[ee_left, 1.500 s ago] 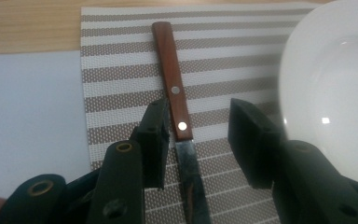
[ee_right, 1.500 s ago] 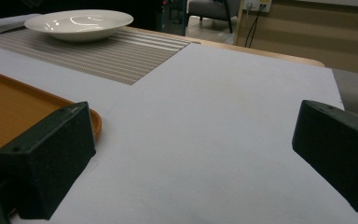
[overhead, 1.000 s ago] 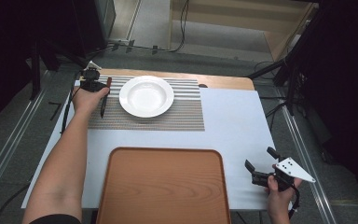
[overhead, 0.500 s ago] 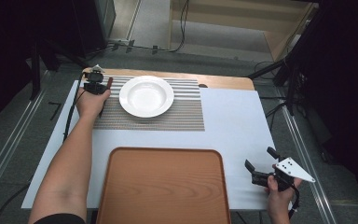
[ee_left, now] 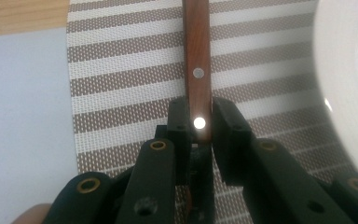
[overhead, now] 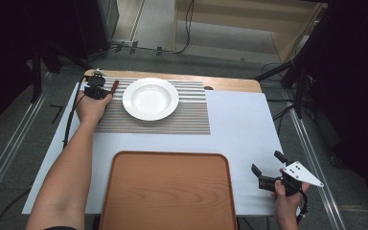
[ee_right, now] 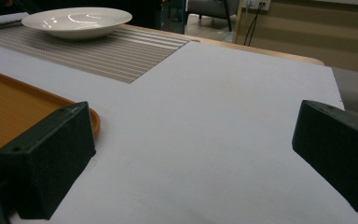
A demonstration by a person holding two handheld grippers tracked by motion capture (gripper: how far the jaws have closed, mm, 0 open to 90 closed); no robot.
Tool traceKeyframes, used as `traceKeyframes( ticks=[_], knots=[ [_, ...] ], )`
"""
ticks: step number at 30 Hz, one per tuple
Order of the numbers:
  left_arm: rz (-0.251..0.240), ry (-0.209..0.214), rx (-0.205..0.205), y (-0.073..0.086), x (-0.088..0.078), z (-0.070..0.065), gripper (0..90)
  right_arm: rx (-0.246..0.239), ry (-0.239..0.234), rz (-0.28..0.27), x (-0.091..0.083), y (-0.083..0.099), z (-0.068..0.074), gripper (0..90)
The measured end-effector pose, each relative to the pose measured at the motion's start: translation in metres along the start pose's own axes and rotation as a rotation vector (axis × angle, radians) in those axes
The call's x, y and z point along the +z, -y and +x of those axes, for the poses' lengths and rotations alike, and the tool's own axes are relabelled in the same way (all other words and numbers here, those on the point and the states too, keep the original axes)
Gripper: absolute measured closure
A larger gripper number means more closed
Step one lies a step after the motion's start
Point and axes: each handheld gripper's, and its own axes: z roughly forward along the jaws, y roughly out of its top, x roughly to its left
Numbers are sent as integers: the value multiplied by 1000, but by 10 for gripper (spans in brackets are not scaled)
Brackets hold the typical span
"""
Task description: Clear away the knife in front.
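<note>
left claw (ee_left: 199,122) has just closed on wooden handle (ee_left: 196,56); right claw (ee_right: 191,154) gapes wide, holding nothing.

Left tool (overhead: 97,89) jaws just closed, gripping, right tool (overhead: 267,168) jaws wide apart

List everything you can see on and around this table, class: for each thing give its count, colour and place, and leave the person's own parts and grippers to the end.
Plate: one, white, on the striped mat, far side of the table.
Placemat: one, brown and cream stripes, under the plate.
Wooden handle: one, reddish brown with metal rivets, on the mat left of the plate; its far end runs out of frame, so what utensil it is I cannot tell.
Tray: one, orange-brown wood, near edge, centre.
Table: one, pale sheet over a wooden top.
Left gripper: one, black, jaws closed on the wooden handle.
Right gripper: one, black, jaws open, right of the tray.
Forearm: one, bare, at the left.
</note>
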Motion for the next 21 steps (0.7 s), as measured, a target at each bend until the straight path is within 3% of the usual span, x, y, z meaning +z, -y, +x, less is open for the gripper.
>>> traceKeyframes(
  ticks=[11, 18, 21],
  knots=[
    [-25, 42, 29, 14, -22, 0, 769, -9, 3, 6, 1, 0, 1, 0],
    [-33, 46, 64, 21, -36, -4, 769, -13, -1, 4, 1, 0, 1, 0],
    [-41, 77, 52, 24, -41, -6, 769, -12, -2, 5, 1, 0, 1, 0]
  ],
)
